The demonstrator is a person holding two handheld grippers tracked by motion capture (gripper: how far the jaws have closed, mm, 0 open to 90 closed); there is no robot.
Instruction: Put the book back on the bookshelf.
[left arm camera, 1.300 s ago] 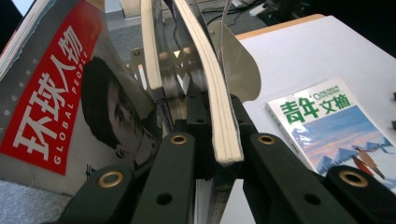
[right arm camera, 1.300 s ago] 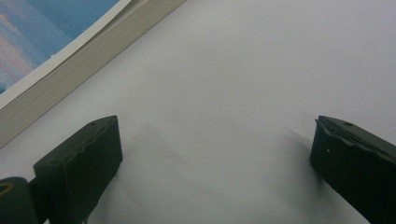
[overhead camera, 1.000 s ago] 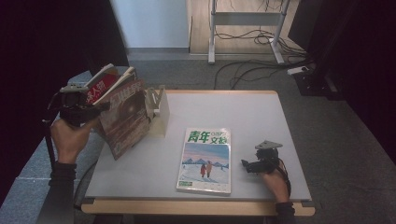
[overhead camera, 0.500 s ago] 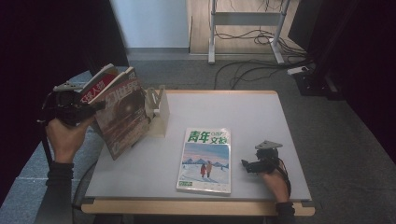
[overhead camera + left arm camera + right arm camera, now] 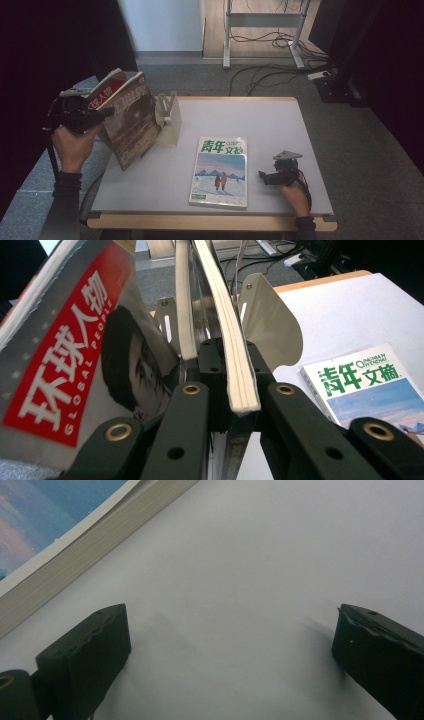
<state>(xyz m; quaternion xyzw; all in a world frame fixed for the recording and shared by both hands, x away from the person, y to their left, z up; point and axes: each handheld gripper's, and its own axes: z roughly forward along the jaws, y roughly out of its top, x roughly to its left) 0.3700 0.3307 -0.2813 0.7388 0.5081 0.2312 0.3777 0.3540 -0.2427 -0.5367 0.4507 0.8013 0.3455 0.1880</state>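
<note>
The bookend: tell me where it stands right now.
In the high view the bookend stands upright at the table's far left, just right of the magazines held in the left tongs.

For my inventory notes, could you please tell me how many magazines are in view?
3: two, one red-covered and one dark-covered, clamped in the left tool; one green-titled flat on the table. More may be hidden.

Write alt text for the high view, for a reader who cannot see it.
The left claw, raised at the table's left edge, is clamped on two magazines beside a beige bookend. A third magazine with a snowy blue cover lies flat on the grey table. The right claw rests open on the table to that magazine's right.
</note>
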